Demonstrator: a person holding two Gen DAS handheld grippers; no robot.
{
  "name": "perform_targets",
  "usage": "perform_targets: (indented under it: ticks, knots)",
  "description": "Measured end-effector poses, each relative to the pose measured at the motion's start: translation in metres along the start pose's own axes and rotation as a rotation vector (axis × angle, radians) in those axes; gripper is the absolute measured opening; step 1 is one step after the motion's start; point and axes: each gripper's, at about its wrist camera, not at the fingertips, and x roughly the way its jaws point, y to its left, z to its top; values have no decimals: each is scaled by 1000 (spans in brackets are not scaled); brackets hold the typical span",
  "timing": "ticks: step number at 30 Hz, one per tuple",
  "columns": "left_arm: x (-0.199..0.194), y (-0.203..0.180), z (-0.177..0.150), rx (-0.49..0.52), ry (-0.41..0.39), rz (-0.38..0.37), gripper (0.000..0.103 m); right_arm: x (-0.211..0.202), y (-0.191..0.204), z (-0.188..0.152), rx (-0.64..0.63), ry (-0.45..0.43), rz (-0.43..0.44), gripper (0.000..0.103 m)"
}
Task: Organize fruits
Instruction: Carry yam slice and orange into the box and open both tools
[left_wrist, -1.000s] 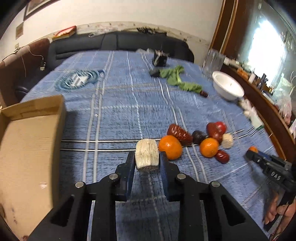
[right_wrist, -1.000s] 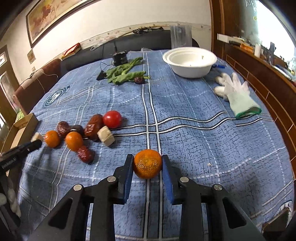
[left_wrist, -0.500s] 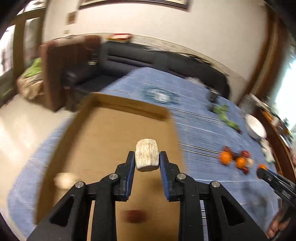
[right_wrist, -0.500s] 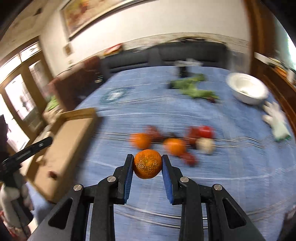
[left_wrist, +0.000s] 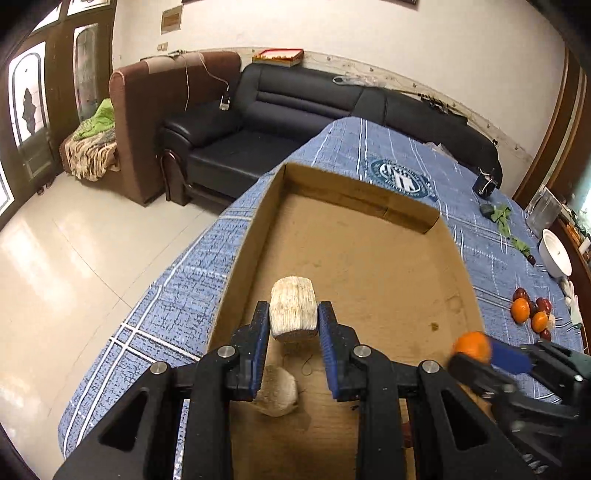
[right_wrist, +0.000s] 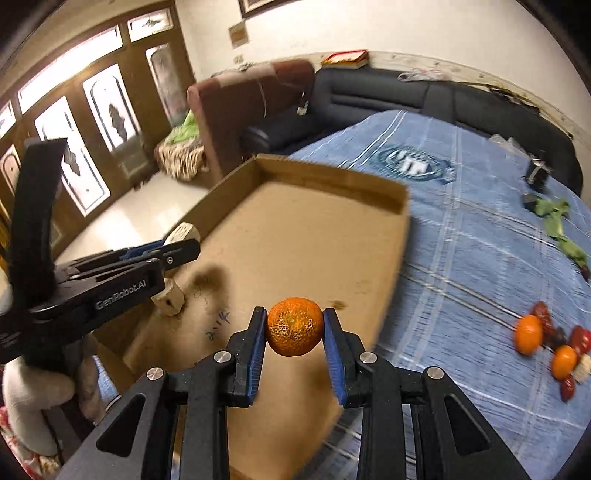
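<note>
An orange (right_wrist: 294, 326) is pinched between the right gripper's (right_wrist: 294, 332) fingers above the near edge of the cardboard box (right_wrist: 369, 186). A pale ridged piece (left_wrist: 293, 308) is clamped in the left gripper (left_wrist: 293, 326) over the box floor. Loose fruits (right_wrist: 550, 345) are seen farther off on the table (right_wrist: 461, 258).

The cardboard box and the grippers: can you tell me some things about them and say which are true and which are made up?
1. The right gripper holds an orange between its jaws. True.
2. The left gripper is empty. False: its jaws clamp a pale beige chunk.
3. The cardboard box already holds a pale chunk on its floor. True.
4. The white bowl sits inside the box. False: it stands far off on the blue tablecloth.
5. More fruit lies on the cloth outside the box. True.
</note>
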Motion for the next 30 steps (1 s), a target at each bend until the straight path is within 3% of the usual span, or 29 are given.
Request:
perform_targets:
  ticks: [8,13,15,20,30]
  knots:
    - [3,6,-3,-17,5,-19,26,38,12,4,-29,65,9,35]
    - [-10,2,0,-13,-29,-11,41,36,20,4,-40,58,18,36]
    - [-15,0,1,-8,-40,-6,42,28,19,4,-36,39,15,43]
    - [-28,-14,0,11,-70,-2,47,-1,10,1,-14,-24,-5,46]
    - [-49,-55,-9,86,-102,-11,53,-57,-48,-27,134,-104,-55,54]
